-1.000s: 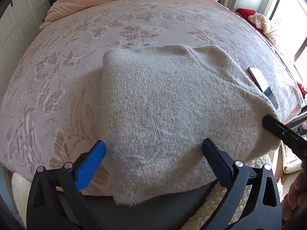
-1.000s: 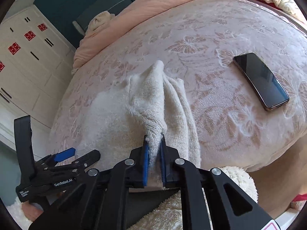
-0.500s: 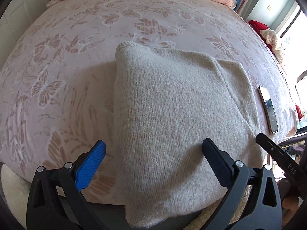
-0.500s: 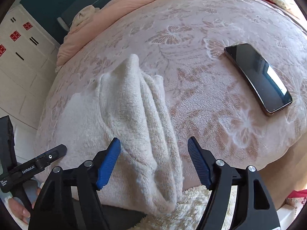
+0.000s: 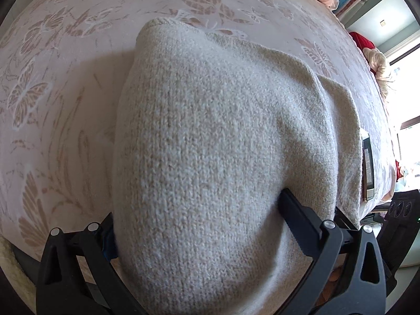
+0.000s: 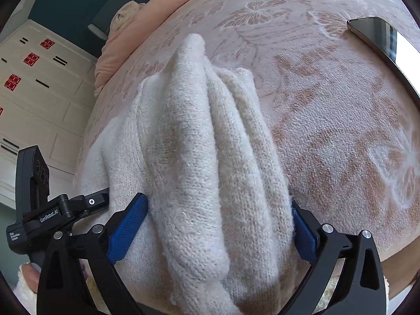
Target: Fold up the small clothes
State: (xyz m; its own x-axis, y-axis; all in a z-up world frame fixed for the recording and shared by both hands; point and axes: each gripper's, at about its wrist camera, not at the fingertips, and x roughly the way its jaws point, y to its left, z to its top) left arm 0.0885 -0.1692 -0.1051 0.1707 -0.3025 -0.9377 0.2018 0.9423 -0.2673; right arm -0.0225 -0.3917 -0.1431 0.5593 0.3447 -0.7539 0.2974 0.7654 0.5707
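Note:
A folded cream knit sweater [image 5: 223, 144] lies on the pink butterfly bedspread [image 5: 65, 92], its near end at the bed's front edge. My left gripper [image 5: 197, 223] is open, its jaws wide on either side of the sweater's near end. In the right wrist view the sweater [image 6: 199, 157] shows bunched ridges along its right side. My right gripper [image 6: 218, 220] is open, its blue-padded jaws straddling those ridges. The left gripper's body [image 6: 52, 215] shows at the lower left of the right wrist view.
A black phone [image 6: 380, 39] lies on the bedspread to the right of the sweater; it also shows in the left wrist view [image 5: 367, 168]. A peach duvet [image 6: 136, 31] is heaped at the bed's head. White cupboards [image 6: 34, 92] stand to the left.
My right gripper let go of the sweater's edge and opened wide. Both grippers have moved forward, so the sweater's near end now sits between their jaws.

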